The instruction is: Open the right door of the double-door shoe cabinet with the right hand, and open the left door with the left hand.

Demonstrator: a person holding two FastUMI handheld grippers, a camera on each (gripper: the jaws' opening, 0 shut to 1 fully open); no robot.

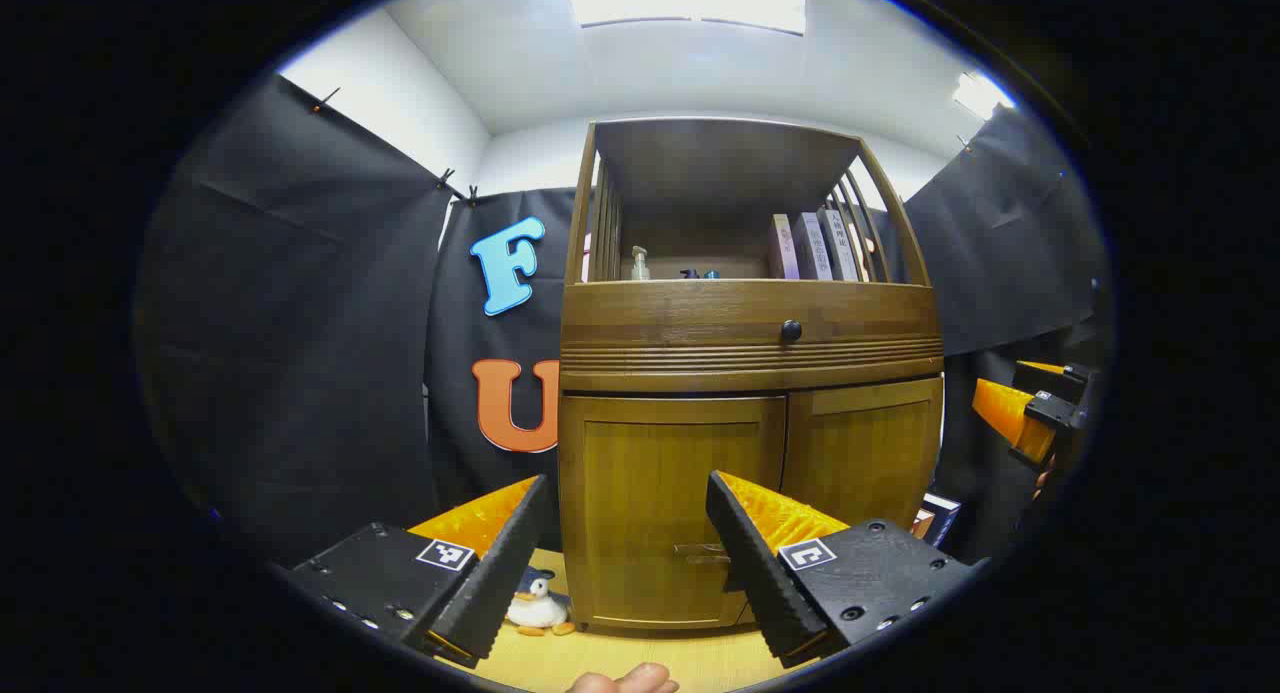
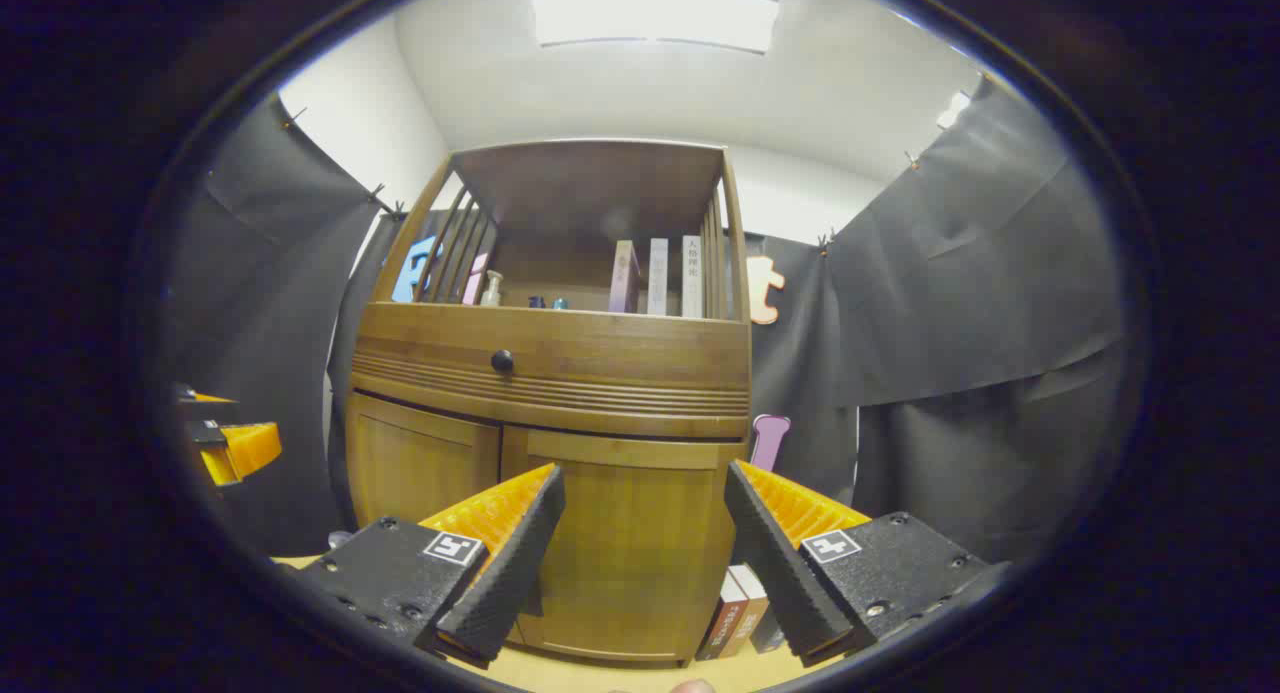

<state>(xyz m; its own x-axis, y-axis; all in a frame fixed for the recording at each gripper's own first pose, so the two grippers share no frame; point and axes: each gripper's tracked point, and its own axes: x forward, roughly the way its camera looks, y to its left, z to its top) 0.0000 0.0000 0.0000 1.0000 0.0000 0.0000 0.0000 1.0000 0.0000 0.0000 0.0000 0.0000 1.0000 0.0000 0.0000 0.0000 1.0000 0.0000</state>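
Wooden shoe cabinet [image 1: 750,393], doors shut, books [image 1: 812,246] on open shelf

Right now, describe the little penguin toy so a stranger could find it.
Start at the wooden shoe cabinet. Look down to the floor at its lower left corner, beside the left door. The plush penguin sits there, small and white with orange feet, the one soft toy there.

Cabinet [image 1: 750,453] of smooth, satin brown wood; fingers [image 2: 510,573] ribbed matt black.
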